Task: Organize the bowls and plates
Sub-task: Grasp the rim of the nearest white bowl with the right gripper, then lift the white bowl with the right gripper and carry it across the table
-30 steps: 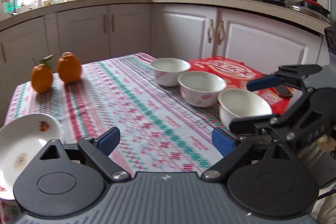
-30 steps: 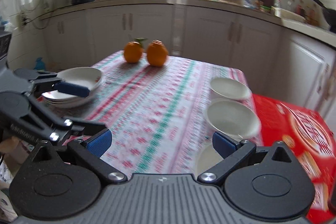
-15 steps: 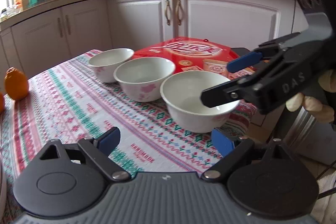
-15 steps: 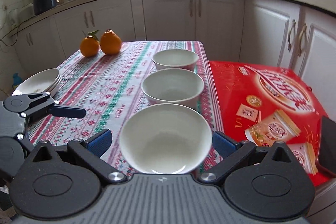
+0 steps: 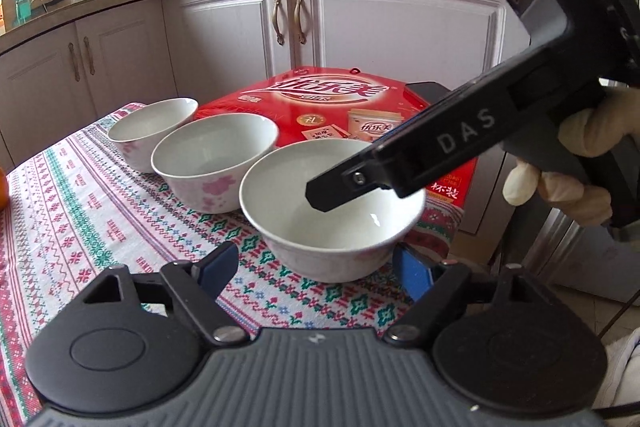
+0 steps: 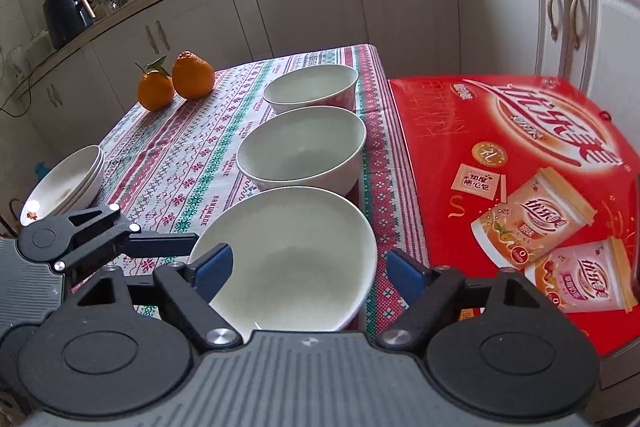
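White ceramic bowl (image 6: 296,259): nearest of three, on the patterned tabletop (image 6: 192,163).
Right gripper (image 6: 308,273): jaws closing, bowl between, untouched.
Left gripper (image 5: 316,267): jaws closing, bowl between, untouched.

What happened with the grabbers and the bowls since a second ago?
Both grippers swung in from the open tablecloth to the nearest bowl. The left gripper and right gripper now straddle it, jaws closing, but the fingers don't clearly press it yet. The other two bowls, oranges, plate stack and red box stayed put.
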`<action>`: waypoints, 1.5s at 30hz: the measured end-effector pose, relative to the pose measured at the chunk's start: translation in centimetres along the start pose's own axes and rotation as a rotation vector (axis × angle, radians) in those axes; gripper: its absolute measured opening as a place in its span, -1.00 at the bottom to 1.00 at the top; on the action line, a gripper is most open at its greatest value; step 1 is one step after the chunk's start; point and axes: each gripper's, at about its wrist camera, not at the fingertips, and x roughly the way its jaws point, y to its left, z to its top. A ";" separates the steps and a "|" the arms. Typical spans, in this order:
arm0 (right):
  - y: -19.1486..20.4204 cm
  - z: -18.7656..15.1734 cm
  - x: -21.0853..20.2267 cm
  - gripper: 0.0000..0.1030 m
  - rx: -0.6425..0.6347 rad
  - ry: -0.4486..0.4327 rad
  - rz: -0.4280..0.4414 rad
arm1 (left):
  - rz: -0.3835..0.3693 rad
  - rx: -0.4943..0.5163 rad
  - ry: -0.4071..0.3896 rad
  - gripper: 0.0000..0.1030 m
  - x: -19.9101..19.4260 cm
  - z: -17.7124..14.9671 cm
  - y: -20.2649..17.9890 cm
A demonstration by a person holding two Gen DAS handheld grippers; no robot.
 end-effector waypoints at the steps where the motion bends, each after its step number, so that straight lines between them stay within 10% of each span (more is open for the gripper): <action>1: -0.1 0.1 0.1 0.60 0.000 0.005 0.006 | -0.008 0.001 0.002 0.52 0.1 0.0 -0.1; 45: 7.1 1.7 2.4 0.45 -0.139 0.056 0.138 | 0.070 -0.094 0.002 0.44 -5.4 -1.9 3.1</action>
